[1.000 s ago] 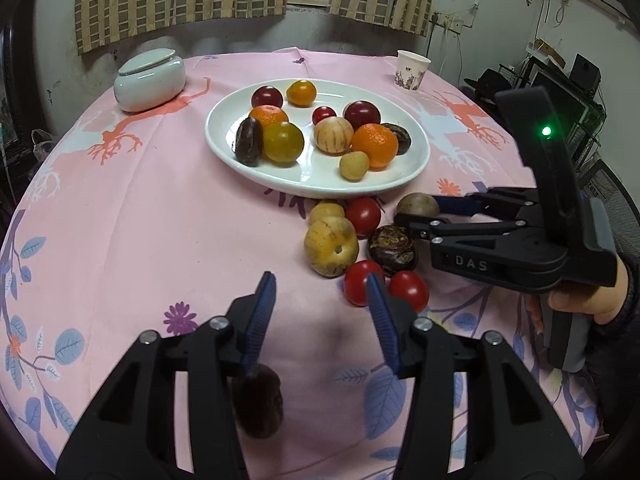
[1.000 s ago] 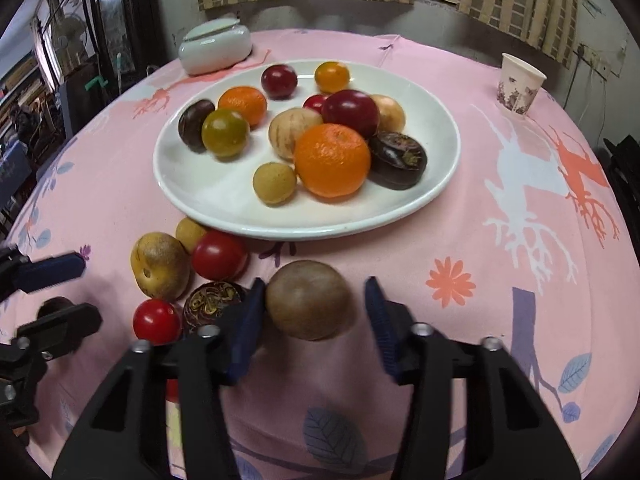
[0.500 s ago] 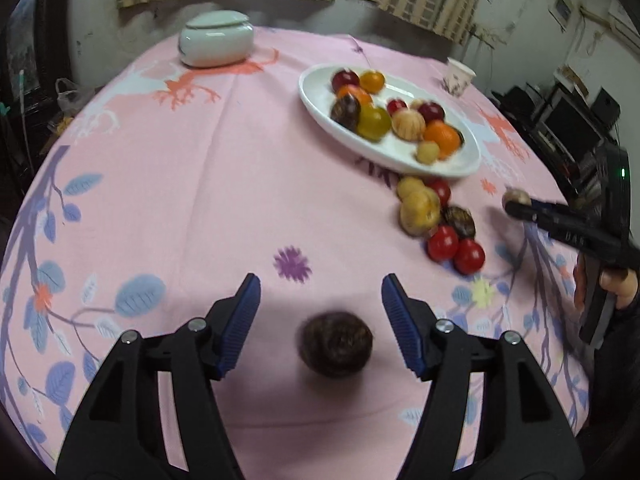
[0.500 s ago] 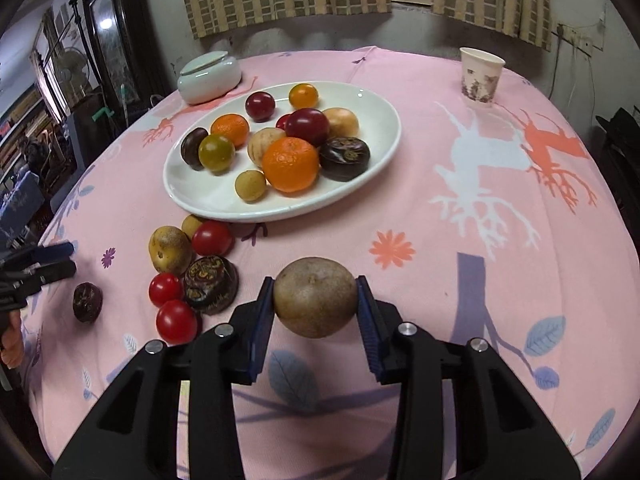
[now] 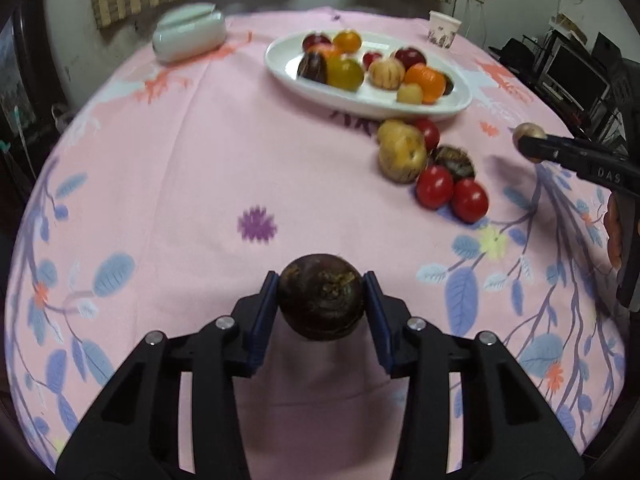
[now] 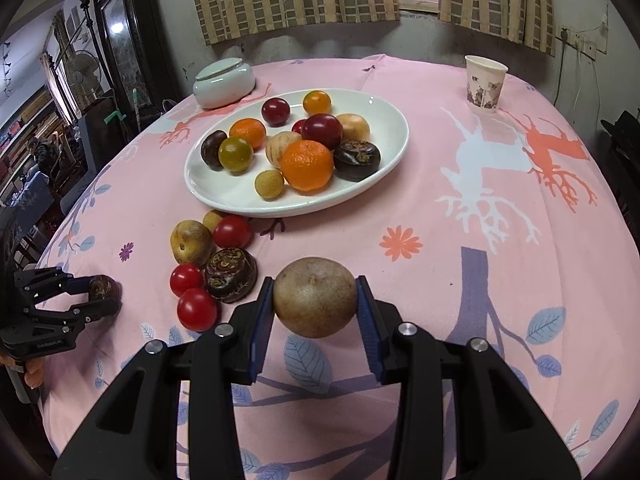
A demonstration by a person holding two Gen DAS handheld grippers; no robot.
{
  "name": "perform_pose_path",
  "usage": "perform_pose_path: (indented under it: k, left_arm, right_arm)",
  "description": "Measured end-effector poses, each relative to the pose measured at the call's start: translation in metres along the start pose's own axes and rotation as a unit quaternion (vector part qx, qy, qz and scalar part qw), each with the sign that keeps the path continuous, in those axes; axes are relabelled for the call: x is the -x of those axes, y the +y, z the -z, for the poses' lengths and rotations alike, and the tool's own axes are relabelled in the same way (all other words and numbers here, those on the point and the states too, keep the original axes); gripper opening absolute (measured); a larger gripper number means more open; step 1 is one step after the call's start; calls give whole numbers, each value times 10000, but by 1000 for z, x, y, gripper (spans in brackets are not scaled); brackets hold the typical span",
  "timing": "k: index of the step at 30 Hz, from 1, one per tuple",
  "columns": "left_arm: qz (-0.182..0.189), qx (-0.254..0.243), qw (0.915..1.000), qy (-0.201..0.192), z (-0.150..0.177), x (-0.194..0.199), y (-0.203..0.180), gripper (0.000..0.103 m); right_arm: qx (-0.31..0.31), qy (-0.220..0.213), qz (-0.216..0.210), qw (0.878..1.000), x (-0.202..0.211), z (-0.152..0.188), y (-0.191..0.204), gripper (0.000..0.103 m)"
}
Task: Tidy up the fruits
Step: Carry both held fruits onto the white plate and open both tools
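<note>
The left gripper point(image 5: 321, 304) pinches a dark brown, round, rough-skinned fruit point(image 5: 321, 300) between its blue pads, held above the pink tablecloth point(image 5: 180, 168). The right gripper point(image 6: 315, 306) clamps a pale tan, speckled round fruit point(image 6: 315, 297) near a loose cluster of red tomatoes point(image 6: 197, 309) and other fruit. That cluster lies just beside the white plate point(image 6: 390, 148) heaped with oranges, plums and more.
</note>
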State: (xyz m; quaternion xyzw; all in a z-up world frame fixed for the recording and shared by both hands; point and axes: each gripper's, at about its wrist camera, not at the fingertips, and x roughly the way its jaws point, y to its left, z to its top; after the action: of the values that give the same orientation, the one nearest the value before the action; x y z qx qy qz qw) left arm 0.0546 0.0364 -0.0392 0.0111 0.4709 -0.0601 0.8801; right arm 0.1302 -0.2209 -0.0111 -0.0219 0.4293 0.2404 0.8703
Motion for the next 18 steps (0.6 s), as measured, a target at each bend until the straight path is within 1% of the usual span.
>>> perform_pose_path:
  k: [1,5,9,11,15,16,18]
  left_arm:
    - [-46,-34,9999,-96,-6,5,-2,43]
    - [32,31,9996,-286,-40,16,-4,43]
    - [186,36,9977,-648,-86,22,-13,43]
    - [234,40,9968,-763,-109,18,-20,43]
    - [200,27,9960,-870,-147,2,-33,43]
    - [206,41,9958,-896,-154,-2,-34,43]
    - [248,135,9956,-893,-167,-12,-33,43]
  right_arm:
    - [15,-24,-3,10000,2,-1,1,40]
    - [133,-144,20,9998,13,-12,4,40]
    - [177,-312,-32,9994,22,-33,5,40]
    - [235,-457,-4,9987,25,-47,6,40]
    - [402,-776,18,9962,21,-73,9,40]
    - [466,-788,27,9958,16,-78,10,40]
    - [517,-638,33,9966,-1,-89,11,40]
